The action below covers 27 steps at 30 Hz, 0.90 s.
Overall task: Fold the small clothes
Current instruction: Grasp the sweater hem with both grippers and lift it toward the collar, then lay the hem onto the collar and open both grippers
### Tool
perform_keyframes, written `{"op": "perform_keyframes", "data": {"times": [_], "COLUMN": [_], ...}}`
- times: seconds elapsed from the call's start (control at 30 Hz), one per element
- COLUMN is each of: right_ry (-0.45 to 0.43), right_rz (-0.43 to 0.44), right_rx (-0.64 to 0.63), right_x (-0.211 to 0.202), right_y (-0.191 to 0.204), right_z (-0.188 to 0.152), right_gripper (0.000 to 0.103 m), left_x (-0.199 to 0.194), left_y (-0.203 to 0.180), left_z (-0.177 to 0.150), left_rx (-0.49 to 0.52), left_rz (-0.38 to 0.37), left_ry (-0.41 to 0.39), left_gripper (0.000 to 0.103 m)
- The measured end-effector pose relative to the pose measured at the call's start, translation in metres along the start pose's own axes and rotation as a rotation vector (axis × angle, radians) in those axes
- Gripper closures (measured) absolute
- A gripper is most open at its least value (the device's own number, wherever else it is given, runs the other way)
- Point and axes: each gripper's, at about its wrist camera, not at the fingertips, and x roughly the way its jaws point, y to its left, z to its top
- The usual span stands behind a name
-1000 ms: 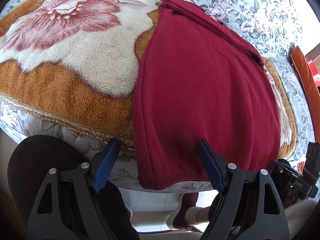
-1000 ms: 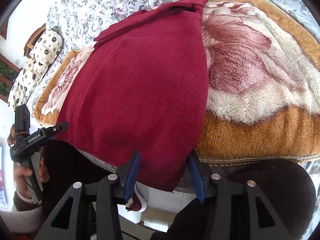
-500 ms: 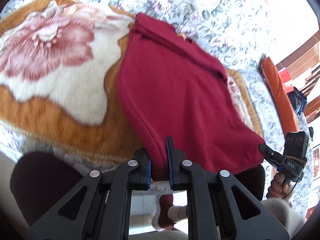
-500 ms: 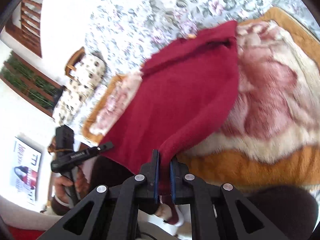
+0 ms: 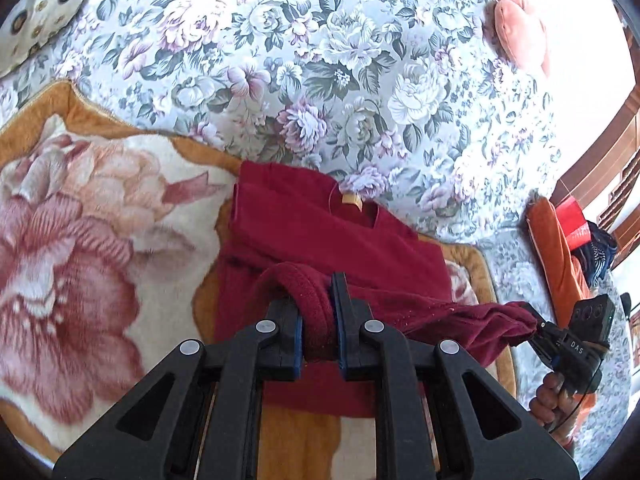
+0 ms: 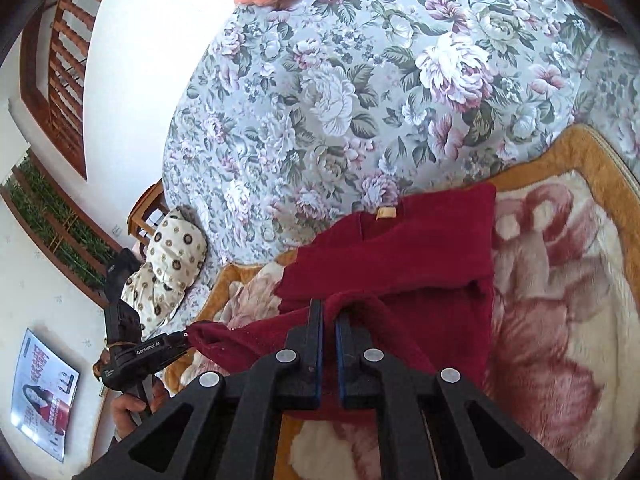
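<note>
We hold a dark red fleece garment (image 5: 320,236) by its hem, one corner in each tool. The left gripper (image 5: 318,320) has its blue-padded jaws pinched tight on a thick roll of the red fabric. The right gripper (image 6: 328,328) is clamped nearly together, with a thin edge of the same cloth caught between its pads; its jaws have just been closing on that hem. Between the two grips the hem hangs taut in the air, above the rest of the garment.

The garment's upper part, with a small tan label (image 5: 352,199) at the neck, lies flat on a plush orange and cream blanket with a big pink flower (image 5: 80,260). That blanket is spread over a grey-blue floral bedsheet (image 5: 340,60). A cream pillow with brown dots (image 6: 168,268) sits at the bed's edge, near the left hand (image 6: 132,402). We see no containers in either view.
</note>
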Motion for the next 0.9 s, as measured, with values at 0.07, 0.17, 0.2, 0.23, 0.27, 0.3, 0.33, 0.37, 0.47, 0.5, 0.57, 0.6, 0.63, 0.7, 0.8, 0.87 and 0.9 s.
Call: {"op": "perform_keyframes", "data": {"times": [0.07, 0.17, 0.2, 0.23, 0.27, 0.3, 0.33, 0.37, 0.47, 0.5, 0.57, 0.6, 0.63, 0.7, 0.8, 0.87, 0.9], "right_ry": [-0.008, -0.018, -0.019, -0.019, -0.02, -0.02, -0.017, -0.005, 0.05, 0.053, 0.003, -0.031, -0.055, -0.068, -0.045, -0.017, -0.005], "right_rz": [-0.023, -0.055, -0.062, -0.074, -0.083, -0.091, -0.101, -0.11, -0.193, -0.202, -0.218, -0.232, -0.232, -0.222, -0.208, -0.212, -0.202], "right_rx": [-0.005, 0.006, 0.009, 0.015, 0.023, 0.032, 0.042, 0.058, 0.137, 0.145, 0.169, 0.175, 0.178, 0.164, 0.064, -0.011, -0.038], "right_x": [0.019, 0.049, 0.059, 0.069, 0.078, 0.086, 0.096, 0.108, 0.145, 0.15, 0.143, 0.134, 0.125, 0.109, 0.099, 0.106, 0.113], "right_y": [-0.008, -0.027, -0.034, -0.041, -0.048, -0.055, -0.063, -0.072, -0.106, -0.113, -0.119, -0.119, -0.119, -0.116, -0.093, -0.077, -0.07], "right_z": [0.022, 0.053, 0.06, 0.068, 0.075, 0.081, 0.088, 0.093, 0.102, 0.103, 0.105, 0.106, 0.106, 0.106, 0.101, 0.096, 0.094], "right_gripper": [0.099, 0.099, 0.099, 0.099, 0.099, 0.099, 0.099, 0.099, 0.095, 0.092, 0.066, 0.064, 0.064, 0.064, 0.064, 0.064, 0.064], "left_x": [0.02, 0.058, 0.072, 0.084, 0.095, 0.108, 0.121, 0.135, 0.168, 0.177, 0.183, 0.181, 0.177, 0.166, 0.15, 0.139, 0.131], "left_y": [-0.001, -0.001, 0.0, 0.001, 0.002, 0.004, 0.007, 0.012, 0.03, 0.035, 0.041, 0.042, 0.041, 0.039, 0.034, 0.03, 0.029], "left_z": [0.024, 0.053, 0.061, 0.068, 0.074, 0.08, 0.085, 0.089, 0.099, 0.102, 0.104, 0.105, 0.105, 0.106, 0.109, 0.114, 0.116], "left_rx": [0.005, 0.013, 0.014, 0.013, 0.013, 0.014, 0.012, 0.003, -0.062, -0.073, -0.077, -0.072, -0.06, -0.037, -0.037, -0.04, -0.044], "left_rz": [0.022, 0.047, 0.06, 0.072, 0.079, 0.092, 0.106, 0.115, 0.139, 0.136, 0.137, 0.134, 0.128, 0.131, 0.1, 0.11, 0.119], "left_ry": [-0.008, -0.007, -0.005, -0.002, 0.004, 0.012, 0.026, 0.054, 0.119, 0.144, 0.17, 0.174, 0.173, 0.163, 0.137, 0.088, 0.039], "left_gripper": [0.092, 0.092, 0.092, 0.092, 0.092, 0.092, 0.092, 0.092, 0.09, 0.088, 0.085, 0.085, 0.085, 0.085, 0.072, 0.032, 0.022]}}
